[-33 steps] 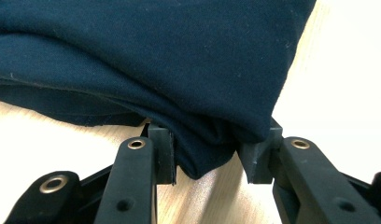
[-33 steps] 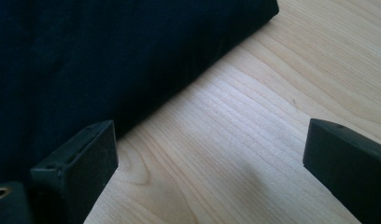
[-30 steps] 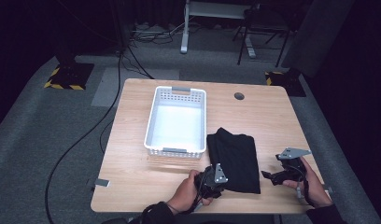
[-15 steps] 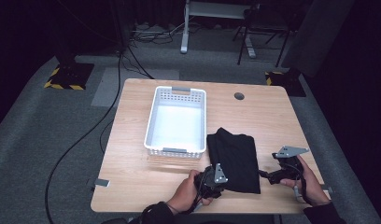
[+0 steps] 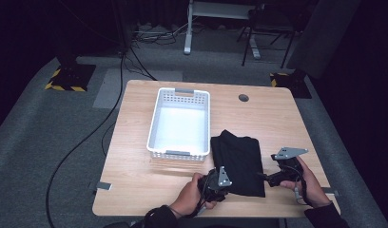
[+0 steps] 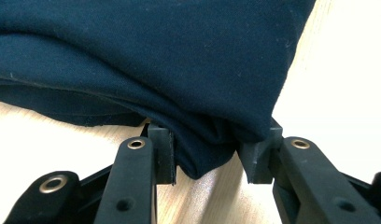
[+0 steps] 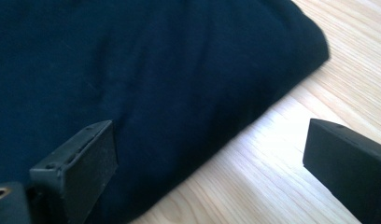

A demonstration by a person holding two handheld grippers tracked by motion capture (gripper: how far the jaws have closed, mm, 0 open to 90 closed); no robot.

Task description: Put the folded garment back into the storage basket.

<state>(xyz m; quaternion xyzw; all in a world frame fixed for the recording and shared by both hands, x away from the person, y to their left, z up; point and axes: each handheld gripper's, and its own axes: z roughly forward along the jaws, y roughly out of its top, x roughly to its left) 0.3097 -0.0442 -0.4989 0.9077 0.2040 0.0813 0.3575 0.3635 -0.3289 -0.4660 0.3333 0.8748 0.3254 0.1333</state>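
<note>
A dark folded cloth point(image 5: 237, 156) lies on the wooden table point(image 5: 135, 171), just right of a white basket point(image 5: 179, 154). My left gripper point(image 5: 221, 184) sits at the cloth's near left corner. In the left gripper view its jaws point(image 6: 208, 149) pinch a bunched fold of the cloth point(image 6: 156, 60). At the near right edge of the cloth my right gripper point(image 5: 263, 176) is held low. In the right gripper view it point(image 7: 212, 149) stands wide open, one pad over the cloth point(image 7: 146, 70), the other over bare wood.
The white basket holds nothing and stands mid-table. A round cable hole point(image 5: 243, 98) is at the far right of the tabletop. A small metal clip point(image 5: 102, 186) sits on the near left edge. Cables run over the grey floor at left.
My right gripper has edged slightly left toward the cloth's right edge. The left gripper and the cloth have stayed put.
</note>
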